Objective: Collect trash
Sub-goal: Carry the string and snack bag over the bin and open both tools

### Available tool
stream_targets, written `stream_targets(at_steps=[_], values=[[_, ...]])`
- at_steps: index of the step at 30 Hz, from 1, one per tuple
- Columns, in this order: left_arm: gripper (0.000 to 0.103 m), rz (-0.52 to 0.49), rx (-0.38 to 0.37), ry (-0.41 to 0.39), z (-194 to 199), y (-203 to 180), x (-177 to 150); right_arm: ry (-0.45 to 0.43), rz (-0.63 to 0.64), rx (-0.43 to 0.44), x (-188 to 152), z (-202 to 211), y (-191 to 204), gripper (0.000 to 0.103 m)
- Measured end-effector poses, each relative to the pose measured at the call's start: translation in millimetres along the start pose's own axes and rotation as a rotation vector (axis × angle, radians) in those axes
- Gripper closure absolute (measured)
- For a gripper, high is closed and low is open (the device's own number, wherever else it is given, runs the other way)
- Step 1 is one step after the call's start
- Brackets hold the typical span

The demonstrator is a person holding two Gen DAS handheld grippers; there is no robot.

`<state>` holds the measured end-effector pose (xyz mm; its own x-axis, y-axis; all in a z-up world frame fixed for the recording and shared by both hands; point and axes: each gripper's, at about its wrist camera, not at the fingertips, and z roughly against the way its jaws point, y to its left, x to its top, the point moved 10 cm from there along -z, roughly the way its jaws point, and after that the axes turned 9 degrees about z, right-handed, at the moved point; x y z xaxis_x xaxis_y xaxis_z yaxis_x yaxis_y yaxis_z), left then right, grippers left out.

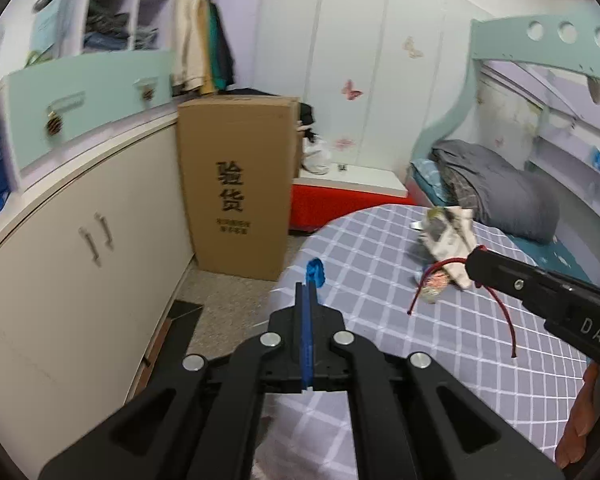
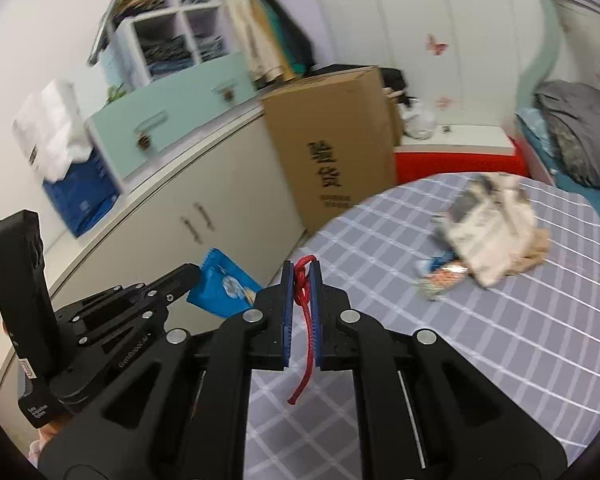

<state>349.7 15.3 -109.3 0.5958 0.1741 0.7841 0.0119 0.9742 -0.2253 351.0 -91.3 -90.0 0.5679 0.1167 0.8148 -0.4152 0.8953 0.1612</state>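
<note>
The left gripper (image 1: 309, 286) has its jaws pressed together on a blue snack wrapper (image 2: 224, 285). In the left wrist view only a crumpled blue tip of that wrapper protrudes past the fingertips; the right wrist view shows its flat printed face. The right gripper (image 2: 301, 280) pinches a red cord (image 2: 305, 320) between its blue pads (image 2: 286, 312), with a knot at the fingertips and a loose end hanging below the jaws. Part of a hand (image 1: 592, 412) grips the right tool at the frame edge.

Both grippers hang above a table covered by a grey checked cloth (image 1: 440, 352). Further along the cloth lies a pile of remaining trash (image 2: 488, 232): crumpled printed paper, with small colourful wrappers just beside it. Motion blur makes the individual pieces hard to tell apart.

Beyond the table edge stands a tall cardboard box (image 1: 236, 184) against a cream cabinet (image 1: 80, 248). A mint drawer unit (image 1: 88, 96) rests on the cabinet top. A bed with a grey quilt (image 1: 496, 188) occupies the far right, partly cut off.
</note>
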Motion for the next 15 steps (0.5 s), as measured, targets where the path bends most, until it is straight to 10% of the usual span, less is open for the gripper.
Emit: stream_targets(at_steps=[15], values=[[0.103,0.184,0.165,0.066,-19,189,-29,0.247,0.164,0.151,-51,-162,163,0.095]])
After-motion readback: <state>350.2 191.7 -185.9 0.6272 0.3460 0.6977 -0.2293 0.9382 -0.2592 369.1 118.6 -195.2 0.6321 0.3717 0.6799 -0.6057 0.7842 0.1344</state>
